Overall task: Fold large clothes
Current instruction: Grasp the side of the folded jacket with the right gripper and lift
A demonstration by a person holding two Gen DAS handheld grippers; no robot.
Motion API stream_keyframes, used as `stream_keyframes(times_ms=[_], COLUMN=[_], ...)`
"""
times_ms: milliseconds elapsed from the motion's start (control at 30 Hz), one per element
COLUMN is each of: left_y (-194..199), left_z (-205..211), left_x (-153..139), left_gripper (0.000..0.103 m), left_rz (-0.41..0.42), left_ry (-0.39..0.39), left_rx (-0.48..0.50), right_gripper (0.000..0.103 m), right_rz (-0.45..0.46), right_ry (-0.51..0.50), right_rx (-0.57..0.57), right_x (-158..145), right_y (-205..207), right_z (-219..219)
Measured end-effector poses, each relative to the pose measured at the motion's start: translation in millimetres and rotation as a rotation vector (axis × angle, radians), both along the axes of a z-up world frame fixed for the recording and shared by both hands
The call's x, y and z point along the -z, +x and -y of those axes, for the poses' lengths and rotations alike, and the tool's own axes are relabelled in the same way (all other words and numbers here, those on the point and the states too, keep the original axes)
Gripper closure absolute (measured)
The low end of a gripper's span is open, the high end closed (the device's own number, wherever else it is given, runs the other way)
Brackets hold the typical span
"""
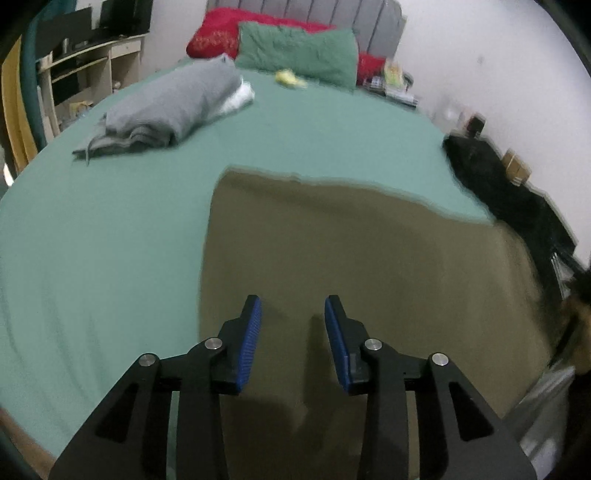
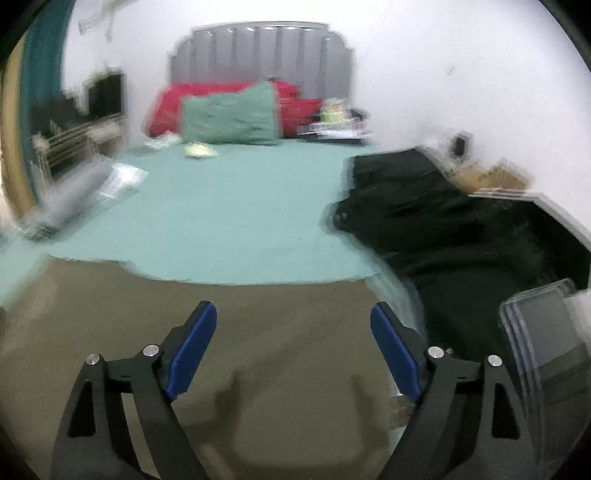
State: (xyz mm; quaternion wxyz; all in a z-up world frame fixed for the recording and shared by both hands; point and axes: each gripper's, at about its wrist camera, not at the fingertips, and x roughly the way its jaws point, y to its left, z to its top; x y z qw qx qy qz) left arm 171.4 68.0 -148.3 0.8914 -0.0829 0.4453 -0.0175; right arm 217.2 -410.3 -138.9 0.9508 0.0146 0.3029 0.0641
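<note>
Olive-brown garment point(image 1: 351, 266) lies flat on green bedsheet point(image 1: 110, 240) at near edge of bed, straight far edge running across, long axis unclear. Left gripper point(image 1: 293, 314) over it, jaws part open, nothing held. Right gripper point(image 2: 293, 314) over it, jaws wide, nothing held. Black clothing pile point(image 2: 443, 229) just right of it. Folded grey garment point(image 1: 166, 107) far left. Green pillow point(image 1: 299, 51), red pillow point(image 1: 218, 33) by headboard. No readable text.

green pillow point(image 1: 299, 51) | red pillow point(image 1: 218, 35) | grey headboard point(image 2: 258, 55) | desk point(image 1: 92, 70)
</note>
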Motion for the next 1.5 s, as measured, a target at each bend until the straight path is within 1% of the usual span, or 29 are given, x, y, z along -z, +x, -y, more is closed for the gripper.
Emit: stream_keyframes(times_ms=[33, 67, 133, 167, 200, 233, 267, 333, 367, 433, 533, 633, 700, 767, 833, 900, 933, 1000, 1033, 1100, 1133, 1167, 1233, 1300, 1333, 1400, 1433, 1467, 1500], left_y=[-4.3, -7.2, -13.0, -15.5, -17.3, -19.3, -20.8, -23.6, -24.7, -30.9, -49.3, -64.1, -74.2, -79.2, -78.8, -71.7, -67.9, -58.9, -54.0, -39.4, -32.9, -24.8, -9.0, 0.4, 5.9, 17.4, 24.2, 29.1, 33.0], left_z=[4.7, 8.6, 18.6, 25.8, 32.7, 36.5, 35.3, 27.8, 24.5, 21.6, 34.3, 52.6, 69.6, 87.4, 110.8, 136.9, 148.7, 166.1, 173.6, 189.9, 194.5, 198.9, 206.8, 212.7, 216.1, 219.3, 218.2, 216.6, 214.6], left_x=[11.4, 21.2, 39.5, 42.1, 41.8, 40.7, 40.1, 39.0, 37.7, 30.4, 16.4, 1.6, -10.4, -19.0, -25.1, -24.7, -23.4, -21.6, -20.6, -15.4, -13.1, -11.2, -8.7, -8.3, -6.3, 4.8, 14.0, 21.9, 31.5], left_gripper=[0.065, 0.063, 0.063, 0.061, 0.061, 0.061, 0.061, 0.061, 0.061, 0.061, 0.061, 0.058, 0.057, 0.057, 0.057, 0.057, 0.057, 0.057, 0.057, 0.057, 0.057, 0.057, 0.057, 0.057, 0.057, 0.057, 0.057, 0.057, 0.057], left_rz=[-0.024, -0.041, -0.068, -0.048, -0.033, -0.025, -0.022, -0.023, -0.024, -0.021, 0.022, 0.094, 0.137, 0.174, 0.198, 0.162, 0.146, 0.142, 0.141, 0.137, 0.131, 0.122, 0.112, 0.121, 0.127, 0.092, 0.057, 0.024, -0.004], left_ry=[0.063, 0.107, 0.183, 0.244, 0.303, 0.337, 0.340, 0.285, 0.262, 0.229, 0.205, 0.170, 0.136, 0.133, 0.127, 0.120, 0.112, 0.094, 0.098, 0.110, 0.100, 0.080, 0.037, 0.015, 0.018, 0.036, 0.027, 0.013, 0.000], left_rx=[-0.030, -0.043, -0.042, -0.029, -0.018, -0.017, -0.024, -0.063, -0.082, -0.132, -0.140, -0.112, -0.078, -0.046, 0.019, 0.098, 0.121, 0.154, 0.166, 0.177, 0.176, 0.173, 0.170, 0.177, 0.179, 0.165, 0.147, 0.136, 0.137], right_gripper=[0.018, 0.018, 0.018, 0.018, 0.018, 0.018, 0.018, 0.017, 0.017, 0.017, 0.017, 0.017, 0.017, 0.017, 0.016, 0.016, 0.016, 0.016, 0.016, 0.016, 0.016, 0.016, 0.016, 0.016, 0.016, 0.016, 0.016, 0.015, 0.014], right_rz=[-0.024, -0.062, -0.118, -0.147, -0.181, -0.212, -0.243, -0.236, -0.245, -0.268, -0.248, -0.201, -0.162, -0.138, -0.137, -0.179, -0.197, -0.227, -0.231, -0.225, -0.225, -0.227, -0.226, -0.232, -0.245, -0.292, -0.323, -0.339, -0.324], right_ry=[0.052, 0.066, 0.040, 0.011, -0.039, -0.078, -0.128, -0.147, -0.121, -0.084, -0.062, 0.001, 0.033, 0.075, 0.117, 0.158, 0.195, 0.323, 0.374, 0.472, 0.497, 0.516, 0.514, 0.526, 0.546, 0.591, 0.593, 0.545, 0.511], right_rx=[-0.053, -0.096, -0.163, -0.202, -0.208, -0.197, -0.177, -0.151, -0.136, -0.120, -0.110, -0.063, 0.002, 0.077, 0.142, 0.226, 0.257, 0.301, 0.311, 0.304, 0.295, 0.273, 0.237, 0.205, 0.189, 0.166, 0.155, 0.139, 0.123], right_x=[6.4, 14.0, 25.4, 32.2, 42.0, 52.1, 67.8, 85.2, 90.6, 89.5, 77.2, 63.2, 53.8, 47.0, 45.1, 50.3, 52.7, 61.7, 64.7, 69.2, 71.7, 74.3, 75.8, 78.2, 82.3, 96.4, 103.1, 106.3, 105.1], right_y=[-4.8, -10.2, -19.1, -25.5, -31.3, -33.0, -39.0, -43.1, -42.5, -41.0, -55.2, -76.3, -87.6, -95.6, -97.5, -99.1, -99.6, -101.7, -102.9, -102.5, -102.6, -99.7, -94.1, -90.4, -85.4, -77.2, -75.3, -73.0, -72.6], right_z=[-7.6, -22.4, -49.8, -67.0, -83.2, -92.8, -102.6, -103.3, -98.8, -88.8, -77.9, -55.7, -37.9, -9.1, 17.7, 47.7, 61.5, 92.2, 101.2, 112.9, 113.1, 111.9, 105.7, 106.4, 105.9, 104.3, 101.6, 94.7, 89.6])
